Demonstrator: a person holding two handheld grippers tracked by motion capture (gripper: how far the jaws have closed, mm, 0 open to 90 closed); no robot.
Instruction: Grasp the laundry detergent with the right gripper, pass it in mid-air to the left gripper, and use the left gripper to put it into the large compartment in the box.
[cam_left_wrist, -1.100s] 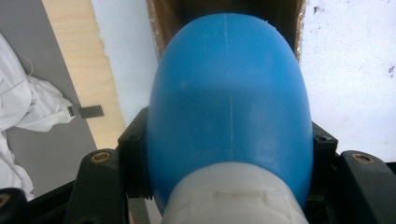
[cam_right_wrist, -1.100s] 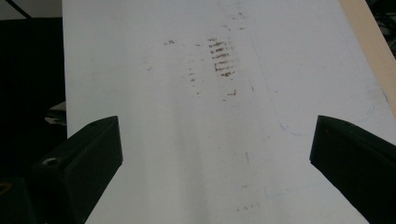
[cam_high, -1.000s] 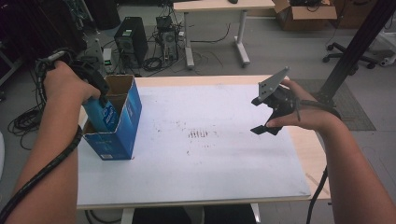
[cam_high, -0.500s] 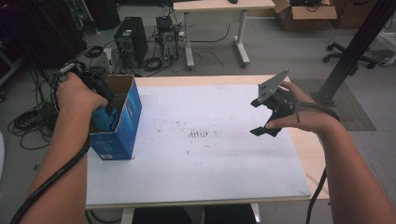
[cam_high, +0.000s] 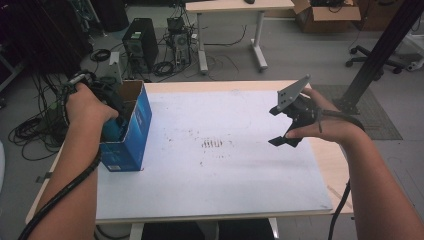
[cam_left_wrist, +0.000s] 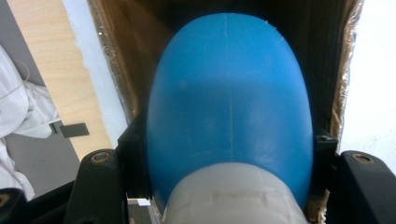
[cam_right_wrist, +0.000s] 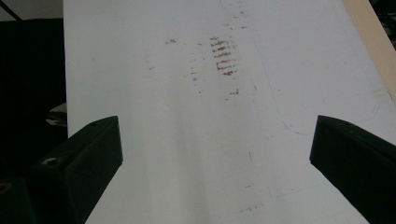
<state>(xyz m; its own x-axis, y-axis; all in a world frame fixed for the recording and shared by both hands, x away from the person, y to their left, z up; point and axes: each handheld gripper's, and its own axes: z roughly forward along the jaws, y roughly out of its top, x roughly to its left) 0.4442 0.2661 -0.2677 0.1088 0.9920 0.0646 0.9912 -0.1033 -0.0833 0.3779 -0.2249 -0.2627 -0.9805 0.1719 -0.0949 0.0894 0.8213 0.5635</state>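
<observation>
A blue cardboard box (cam_high: 136, 131) with an open top stands at the left side of the table. My left gripper (cam_high: 114, 111) reaches down into its opening. In the left gripper view, this gripper (cam_left_wrist: 229, 161) is shut on a smooth blue rounded object (cam_left_wrist: 229, 93) with a white ribbed base (cam_left_wrist: 233, 198), and the box's brown inner walls (cam_left_wrist: 116, 51) surround it. My right gripper (cam_high: 275, 127) hovers over the right part of the table with its jaws wide apart. In the right gripper view, nothing lies between the jaws of this gripper (cam_right_wrist: 215, 140).
A white sheet (cam_high: 215, 185) covers the wooden table (cam_high: 330, 165) and carries brown smudge marks (cam_high: 212, 144) near its middle. On the floor behind are computer towers (cam_high: 140, 42), cables, a second table (cam_high: 230, 10) and a black post (cam_high: 380, 50).
My left hand has moved right and down, so the gripper with the blue object is now lower in the box's opening. The right gripper has barely shifted.
</observation>
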